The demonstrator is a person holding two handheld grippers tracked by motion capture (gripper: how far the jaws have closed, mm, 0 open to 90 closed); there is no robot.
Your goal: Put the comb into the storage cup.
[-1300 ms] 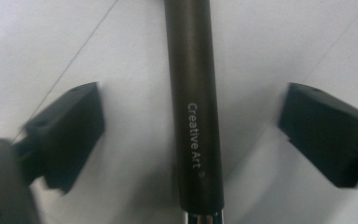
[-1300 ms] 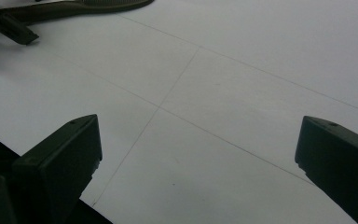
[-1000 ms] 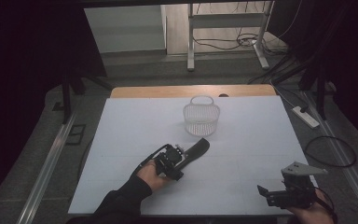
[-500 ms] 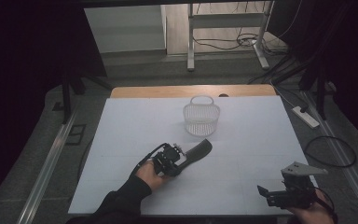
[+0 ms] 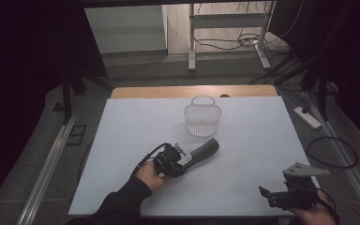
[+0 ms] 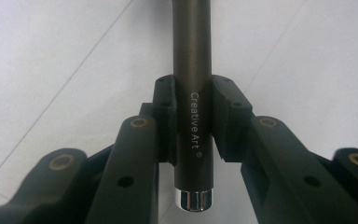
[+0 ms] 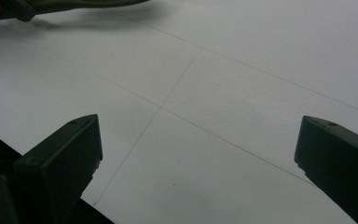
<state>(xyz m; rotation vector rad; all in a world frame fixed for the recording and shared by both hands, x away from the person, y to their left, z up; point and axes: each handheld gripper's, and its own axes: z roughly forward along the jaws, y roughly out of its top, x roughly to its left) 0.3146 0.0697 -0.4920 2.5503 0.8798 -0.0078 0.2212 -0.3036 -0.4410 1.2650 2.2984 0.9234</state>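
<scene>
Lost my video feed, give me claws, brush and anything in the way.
Left claw clamped on hairbrush handle. Right claw open, empty. Basket beyond brush head, path clear.

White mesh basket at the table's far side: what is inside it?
The white mesh basket looks empty through its open top and see-through wall; its floor is too small to check. The dark hairbrush lies outside, nearer the person.

A white-topped table (image 5: 262,140) with a bare wooden strip along its far edge. A small white basket (image 5: 202,117) stands on it, a dark comb (image 5: 205,150) just in front.
</scene>
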